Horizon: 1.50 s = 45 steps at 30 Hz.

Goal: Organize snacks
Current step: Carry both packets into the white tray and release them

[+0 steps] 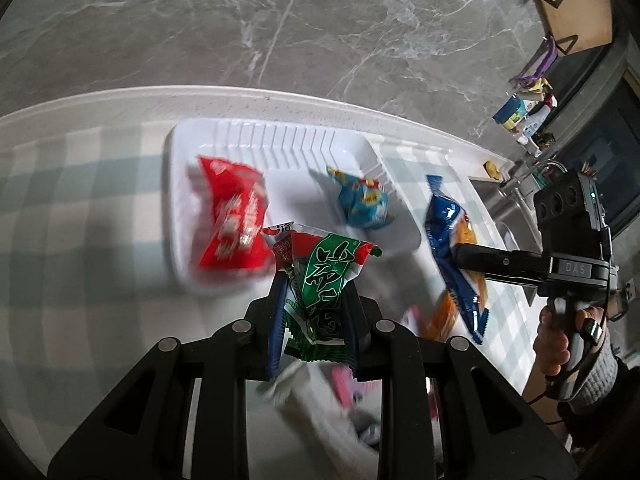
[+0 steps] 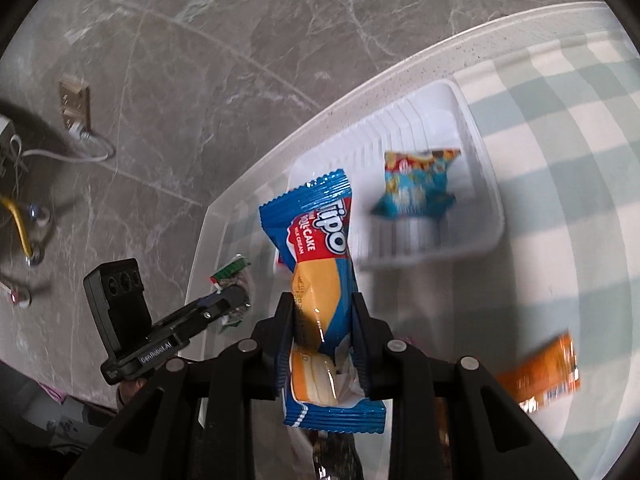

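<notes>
Surroundings: a white compartment tray (image 1: 182,184) lies on a green-and-white checked cloth (image 1: 80,208), ahead of both sets of tongs; a grey marble wall (image 1: 280,20) rises behind the counter edge. Nothing stands between the tongs and the tray.

Count, left wrist view: one red packet (image 1: 234,220) in the tray's near compartment, ahead and left of the left gripper (image 1: 316,280); one light-blue snack bag (image 1: 362,202) in the next compartment, ahead and right. One orange packet (image 2: 540,372) lies on the cloth, right of the right gripper (image 2: 322,300) (blurred, print unreadable). More wrappers lie below the left tongs, too blurred to count.

Held items: the left tongs are clamped on one green-and-red packet (image 1: 320,284), which stands up between the fingers. The right tongs are clamped on one blue Tipo roll cake (image 2: 316,264), gripped about its middle, its top end reaching toward the tray. Each tool shows in the other's view, off to the side.
</notes>
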Each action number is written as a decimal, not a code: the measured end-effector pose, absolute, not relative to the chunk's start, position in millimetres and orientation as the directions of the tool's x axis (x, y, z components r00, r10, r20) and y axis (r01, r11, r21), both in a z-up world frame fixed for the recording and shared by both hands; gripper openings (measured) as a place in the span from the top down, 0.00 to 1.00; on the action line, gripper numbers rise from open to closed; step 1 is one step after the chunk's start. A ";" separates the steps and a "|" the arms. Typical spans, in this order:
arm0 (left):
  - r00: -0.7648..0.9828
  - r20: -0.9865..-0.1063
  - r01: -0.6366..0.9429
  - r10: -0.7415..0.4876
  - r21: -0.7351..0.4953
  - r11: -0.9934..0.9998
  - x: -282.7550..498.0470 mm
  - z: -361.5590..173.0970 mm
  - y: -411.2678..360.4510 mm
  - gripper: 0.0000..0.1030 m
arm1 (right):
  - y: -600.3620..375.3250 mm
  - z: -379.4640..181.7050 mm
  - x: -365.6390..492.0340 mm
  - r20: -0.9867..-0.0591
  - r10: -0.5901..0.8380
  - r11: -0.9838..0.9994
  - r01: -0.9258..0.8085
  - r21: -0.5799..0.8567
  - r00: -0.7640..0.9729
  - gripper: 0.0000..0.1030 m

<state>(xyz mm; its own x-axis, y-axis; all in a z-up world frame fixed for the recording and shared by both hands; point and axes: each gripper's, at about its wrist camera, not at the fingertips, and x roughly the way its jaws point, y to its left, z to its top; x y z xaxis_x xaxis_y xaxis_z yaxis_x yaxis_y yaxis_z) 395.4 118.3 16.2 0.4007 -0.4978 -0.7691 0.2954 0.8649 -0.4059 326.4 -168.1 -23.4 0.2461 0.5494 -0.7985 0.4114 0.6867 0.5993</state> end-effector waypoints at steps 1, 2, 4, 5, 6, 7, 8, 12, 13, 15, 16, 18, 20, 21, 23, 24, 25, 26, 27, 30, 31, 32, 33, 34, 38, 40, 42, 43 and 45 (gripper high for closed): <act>0.398 -0.771 0.297 -0.498 -0.405 0.865 401.9 14.7 115.4 0.78 | -169.6 -26.9 333.7 -0.802 0.545 0.691 0.411 0.595 0.244 0.72; 0.393 -0.772 0.298 -0.499 -0.407 0.864 411.1 13.1 111.5 0.78 | -171.3 -30.3 341.2 -0.802 0.546 0.690 0.412 0.595 0.243 0.72; 0.383 -0.776 0.302 -0.501 -0.408 0.862 430.0 8.6 103.4 0.78 | -174.1 -37.2 353.7 -0.800 0.549 0.688 0.414 0.597 0.242 0.72; 0.380 -0.777 0.304 -0.502 -0.407 0.861 434.3 7.1 100.6 0.78 | -175.5 -41.3 360.5 -0.802 0.548 0.689 0.415 0.594 0.239 0.72; 0.376 -0.781 0.307 -0.499 -0.402 0.862 440.9 4.7 97.4 0.78 | -176.8 -44.8 365.7 -0.803 0.547 0.690 0.416 0.593 0.237 0.72; 0.373 -0.786 0.310 -0.494 -0.396 0.864 448.0 1.8 93.8 0.78 | -177.9 -50.3 372.6 -0.803 0.547 0.689 0.420 0.591 0.234 0.72; 0.367 -0.789 0.312 -0.493 -0.395 0.864 454.2 -1.2 90.7 0.78 | -179.0 -54.1 376.5 -0.804 0.549 0.687 0.424 0.590 0.231 0.72; 0.352 -0.800 0.312 -0.486 -0.389 0.867 474.6 -13.1 80.9 0.78 | -179.3 -71.5 390.7 -0.806 0.550 0.684 0.435 0.586 0.220 0.72; 0.349 -0.802 0.311 -0.484 -0.388 0.867 479.3 -16.3 79.2 0.78 | -179.4 -75.8 393.9 -0.806 0.550 0.683 0.438 0.584 0.217 0.72; 0.346 -0.807 0.311 -0.478 -0.382 0.870 485.6 -21.9 75.5 0.78 | -179.5 -84.0 400.4 -0.810 0.547 0.685 0.442 0.578 0.211 0.72; 0.347 -0.811 0.314 -0.471 -0.373 0.873 489.6 -24.4 72.5 0.78 | -179.4 -86.6 402.7 -0.813 0.544 0.688 0.442 0.575 0.209 0.72; 0.347 -0.814 0.313 -0.465 -0.367 0.876 497.5 -28.5 68.2 0.78 | -179.1 -91.9 408.0 -0.820 0.536 0.698 0.439 0.565 0.203 0.72; 0.350 -0.819 0.309 -0.455 -0.357 0.881 503.3 -32.6 66.0 0.78 | -178.9 -96.9 413.0 -0.829 0.523 0.711 0.434 0.553 0.198 0.72; 0.354 -0.824 0.310 -0.443 -0.344 0.886 506.4 -34.2 63.6 0.78 | -179.1 -99.1 414.9 -0.833 0.517 0.717 0.432 0.547 0.196 0.72; 0.361 -0.830 0.305 -0.426 -0.327 0.895 510.2 -36.8 61.6 0.76 | -179.3 -103.4 418.5 -0.842 0.504 0.730 0.427 0.534 0.191 0.72; 0.363 -0.834 0.296 -0.415 -0.319 0.900 513.9 -39.4 60.6 0.76 | -179.3 -105.2 420.0 -0.847 0.497 0.735 0.426 0.527 0.188 0.71; 0.365 -0.838 0.290 -0.405 -0.311 0.905 515.9 -41.1 59.3 0.76 | -179.8 -107.1 421.2 -0.851 0.491 0.742 0.424 0.520 0.186 0.70; 0.367 -0.839 0.291 -0.401 -0.306 0.907 517.6 -41.7 58.1 0.76 | -179.0 -108.4 423.1 -0.853 0.487 0.745 0.422 0.517 0.185 0.70; 0.372 -0.840 0.292 -0.394 -0.297 0.909 518.0 -42.6 56.9 0.76 | -179.1 -109.6 423.8 -0.855 0.484 0.748 0.420 0.514 0.184 0.70; 0.383 -0.851 0.292 -0.361 -0.259 0.921 519.9 -45.5 50.8 0.75 | -179.1 -110.0 425.0 -0.859 0.475 0.756 0.411 0.510 0.190 0.70; 0.385 -0.850 0.295 -0.358 -0.254 0.921 520.9 -46.3 49.0 0.74 | -179.3 -108.6 424.9 -0.861 0.470 0.761 0.406 0.506 0.193 0.70; 0.388 -0.851 0.294 -0.355 -0.251 0.922 521.6 -47.3 47.3 0.73 | -179.0 -107.5 425.6 -0.864 0.466 0.765 0.403 0.503 0.193 0.69; 0.391 -0.851 0.294 -0.350 -0.244 0.924 522.2 -47.8 45.4 0.71 | -179.0 -106.3 425.9 -0.866 0.461 0.769 0.400 0.499 0.195 0.67; 0.395 -0.851 0.297 -0.346 -0.239 0.925 520.2 -46.0 43.6 0.70 | -179.4 -104.5 425.3 -0.866 0.458 0.771 0.397 0.498 0.199 0.66; 0.414 -0.841 0.298 -0.347 -0.235 0.925 517.7 -43.0 37.9 0.55 | -179.4 -97.4 421.9 -0.863 0.458 0.769 0.393 0.504 0.213 0.64; 0.420 -0.841 0.297 -0.342 -0.229 0.927 513.6 -38.9 37.7 0.55 | -178.5 -91.6 418.2 -0.863 0.455 0.771 0.387 0.505 0.219 0.64; 0.428 -0.837 0.299 -0.340 -0.224 0.928 509.9 -35.1 37.5 0.55 | -176.1 -85.4 414.3 -0.863 0.453 0.776 0.378 0.505 0.224 0.64; 0.432 -0.836 0.300 -0.339 -0.222 0.928 507.3 -32.5 37.6 0.54 | -174.7 -80.5 411.2 -0.865 0.448 0.782 0.369 0.502 0.227 0.64; 0.438 -0.832 0.307 -0.339 -0.216 0.927 499.9 -26.0 38.5 0.54 | -172.9 -72.9 405.5 -0.867 0.442 0.791 0.355 0.498 0.231 0.64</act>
